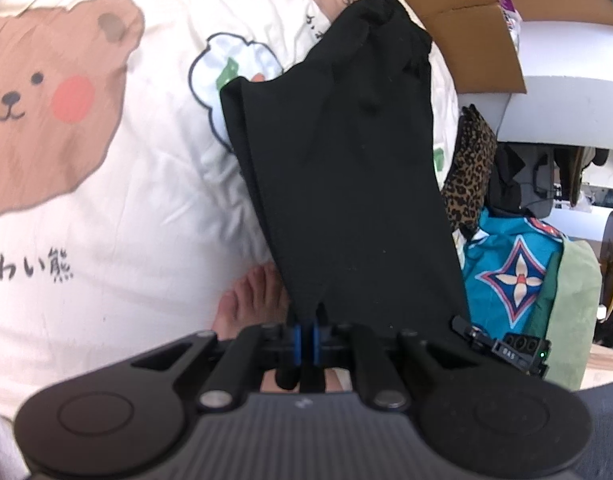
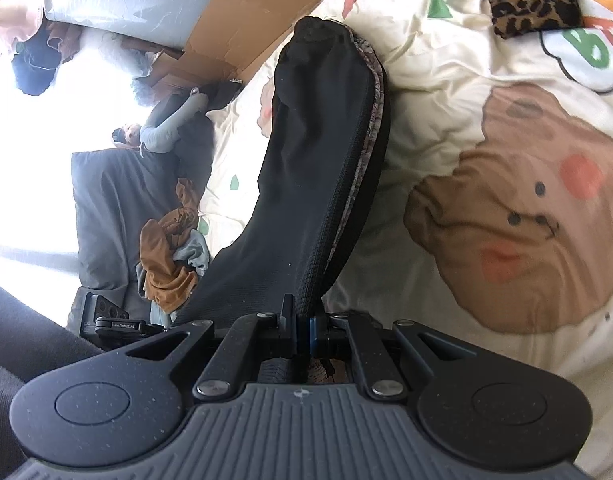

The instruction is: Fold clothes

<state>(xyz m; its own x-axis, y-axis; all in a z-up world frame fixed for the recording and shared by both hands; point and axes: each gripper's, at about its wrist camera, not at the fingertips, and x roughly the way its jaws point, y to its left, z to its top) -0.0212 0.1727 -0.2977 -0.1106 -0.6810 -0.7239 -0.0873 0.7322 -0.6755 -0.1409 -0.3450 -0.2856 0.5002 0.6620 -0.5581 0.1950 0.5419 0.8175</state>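
Two claws pinch one black garment (image 1: pixel 346 184): the left gripper (image 1: pixel 305 338) and the right gripper (image 2: pixel 304 330) are each clamped on a soft, ribbed edge. It stretches away over a crinkled cream quilt (image 1: pixel 154 216) printed with brown bears, toward a cardboard box (image 1: pixel 470 40).

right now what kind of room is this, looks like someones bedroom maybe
Most likely a lived-in bedroom. The black garment hangs over a cream duvet printed with cartoon bears, loose clothes are heaped beside it, and a cardboard box sits at the bed's edge.
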